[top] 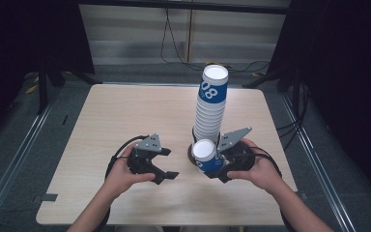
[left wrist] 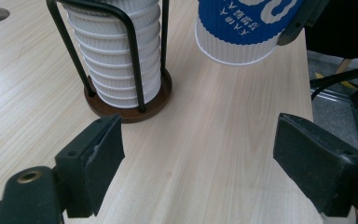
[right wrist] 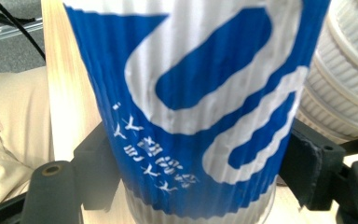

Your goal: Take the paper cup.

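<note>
The cup point(top: 206, 153) is sitting upside down in the right gripper point(top: 211, 169), its white base facing up in the high view and its blue printed wall pinched between the two black jaws in the right gripper view point(right wrist: 196, 107), so the jaws are clamping it from both sides. It is hanging just off the table point(top: 125, 116), near the front right edge, right beside the foot of the stack point(top: 210, 104). In the left gripper view its ribbed white rim band point(left wrist: 235, 44) is tilting a little and not touching the wood. The step in hand looks like a single cup being carried by the right hand, either just pulled from the stack or on its way to it; the pictures are not settling which. The next move is likely calling for a lift well above the top of the stack and a straight alignment over it, or else a turn upright before setting down, with a gentle grip so the paper wall is not crushing. The stack is standing in a holder point(left wrist: 129, 100) with a round brown base and black wire uprights, cups nested mouth down, the top one showing blue print. The left gripper point(top: 166, 169) is resting beside it, jaws parted and holding nothing.
</note>
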Available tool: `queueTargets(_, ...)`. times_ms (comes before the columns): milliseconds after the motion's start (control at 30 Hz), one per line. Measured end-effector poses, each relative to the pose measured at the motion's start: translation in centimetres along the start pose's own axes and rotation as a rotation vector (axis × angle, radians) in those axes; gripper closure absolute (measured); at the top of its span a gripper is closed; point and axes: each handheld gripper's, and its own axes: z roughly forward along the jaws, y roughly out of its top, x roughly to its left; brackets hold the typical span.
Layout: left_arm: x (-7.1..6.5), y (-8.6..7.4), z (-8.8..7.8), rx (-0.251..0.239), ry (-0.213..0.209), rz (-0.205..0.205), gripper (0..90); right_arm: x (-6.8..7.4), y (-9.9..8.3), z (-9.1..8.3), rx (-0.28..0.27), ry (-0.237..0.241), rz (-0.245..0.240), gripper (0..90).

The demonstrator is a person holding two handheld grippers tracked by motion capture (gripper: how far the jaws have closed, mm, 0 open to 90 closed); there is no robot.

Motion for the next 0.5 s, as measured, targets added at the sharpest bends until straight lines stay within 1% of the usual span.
queueTargets(67, 0.08, -0.04, -0.01, 0.001, 0.000, -0.004, 16.1, -0.03, 0.00, 0.03, 0.001, 0.002, -0.003, 23.3)
queueTargets(100, 0.10, -0.07, -0.01, -0.003, -0.001, -0.005, 16.1, 0.00, 0.02, 0.02, 0.006, 0.002, 0.005, 23.3)
queueTargets(167, 0.15, -0.14, -0.12, 0.005, 0.002, -0.002, 16.1, -0.10, 0.13, 0.08, 0.011, 0.007, -0.005, 23.3)
queueTargets(233, 0.15, -0.18, -0.13, 0.003, 0.000, -0.005, 16.1, -0.03, 0.21, 0.07, 0.018, 0.000, -0.002, 23.3)
queueTargets(267, 0.14, -0.20, -0.16, 0.001, 0.003, -0.005, 16.1, -0.05, 0.27, 0.13, 0.011, 0.007, -0.006, 23.3)
queueTargets(333, 0.16, -0.19, -0.21, -0.004, 0.008, -0.003, 16.1, 0.03, 0.41, 0.26, 0.015, 0.008, -0.011, 23.3)
queueTargets(367, 0.12, -0.16, -0.27, 0.003, 0.011, -0.002, 16.1, 0.12, 0.53, 0.40, 0.024, 0.009, -0.010, 23.3)
queueTargets(400, 0.07, -0.08, -0.29, 0.001, 0.006, 0.001, 16.1, 0.10, 0.61, 0.48, 0.028, 0.006, -0.019, 23.3)
queueTargets(467, 0.05, -0.05, -0.27, -0.004, 0.006, 0.002, 16.1, 0.13, 0.69, 0.49, 0.034, 0.010, -0.018, 23.3)
queueTargets(500, 0.02, 0.02, -0.33, 0.002, 0.007, 0.007, 16.1, 0.15, 0.85, 0.53, 0.036, 0.015, -0.020, 23.3)
